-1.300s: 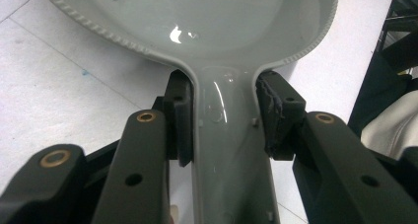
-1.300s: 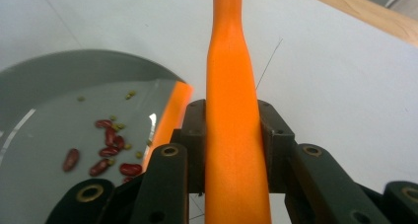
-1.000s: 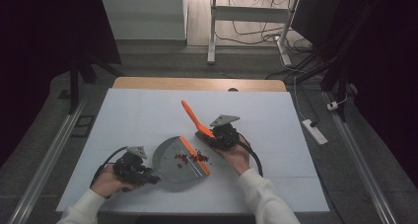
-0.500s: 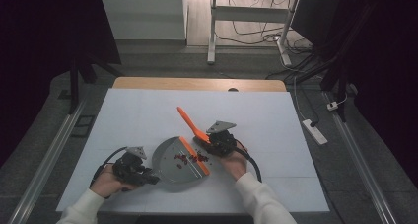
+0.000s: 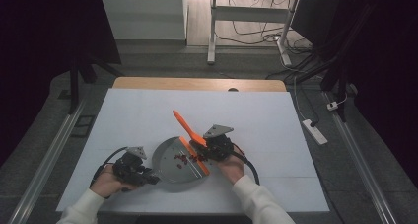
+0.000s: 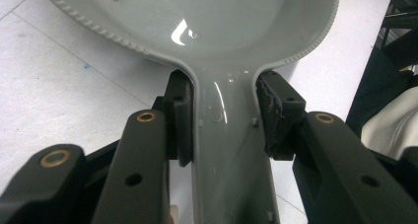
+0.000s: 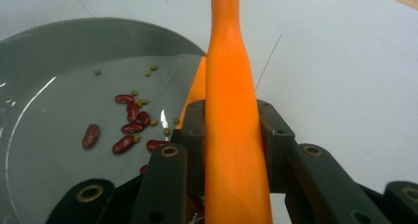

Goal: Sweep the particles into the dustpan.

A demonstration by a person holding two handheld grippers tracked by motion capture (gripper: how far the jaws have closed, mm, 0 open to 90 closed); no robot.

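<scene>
The right claw (image 5: 209,147) is clamped on the handle of an orange plastic brush (image 5: 189,131), its 2 jaws pressing the handle from both sides in the right gripper view. Over the last second this claw has come down and toward the person, so the brush's orange head now sits at the open edge of the grey plastic dustpan (image 5: 173,161) rather than above and beyond it. The handle slants up and away from the claw.

The left claw (image 6: 224,118) stays closed on the dustpan's grey handle, pads touching both sides, holding the pan flat on the white counter (image 5: 256,115).

Dark red kidney beans (image 7: 129,126) and a few small green beans (image 7: 148,74) lie inside the pan, just left of the right claw. The sweep looks nearly finished; whether any beans remain on the counter cannot be told.
</scene>
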